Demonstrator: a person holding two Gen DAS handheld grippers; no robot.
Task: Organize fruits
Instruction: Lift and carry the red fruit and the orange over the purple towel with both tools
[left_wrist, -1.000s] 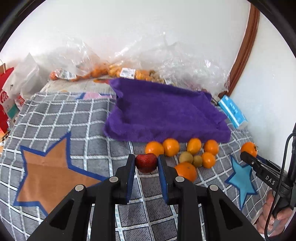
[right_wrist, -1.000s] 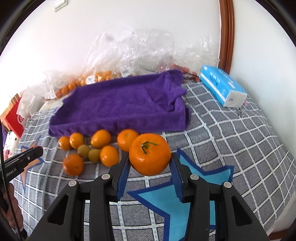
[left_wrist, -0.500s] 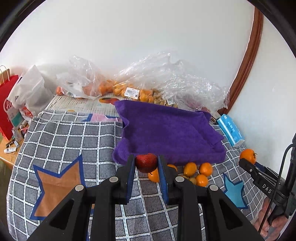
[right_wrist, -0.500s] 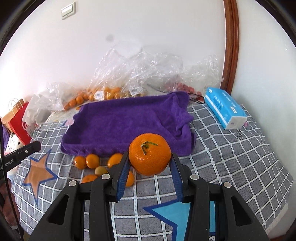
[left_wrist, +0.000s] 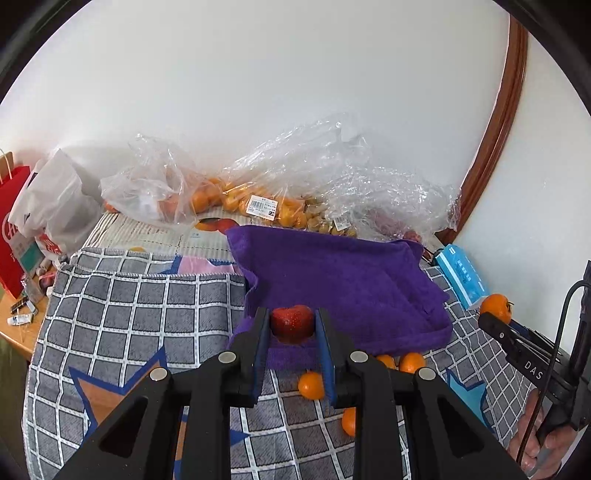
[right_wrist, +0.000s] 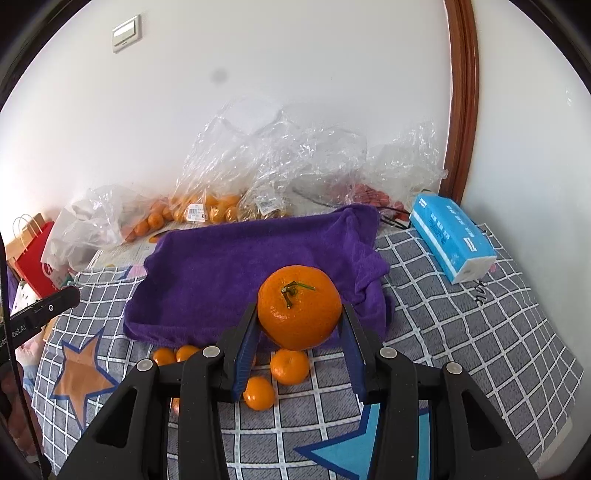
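Observation:
My left gripper is shut on a small red fruit and holds it in the air over the near edge of the purple towel. My right gripper is shut on a large orange, also raised before the purple towel. Several small oranges lie on the checked cloth below the towel's front edge, partly hidden by the fingers. The right gripper with its orange shows at the right of the left wrist view.
Clear plastic bags of oranges lie along the wall behind the towel. A blue tissue pack sits at the right by the wooden door frame. A red paper bag and a white bag stand at the left table edge.
Both grippers have risen well above the cloth with their fruit still held. The loose oranges now sit lower and smaller in both views, and the towel lies straight ahead.

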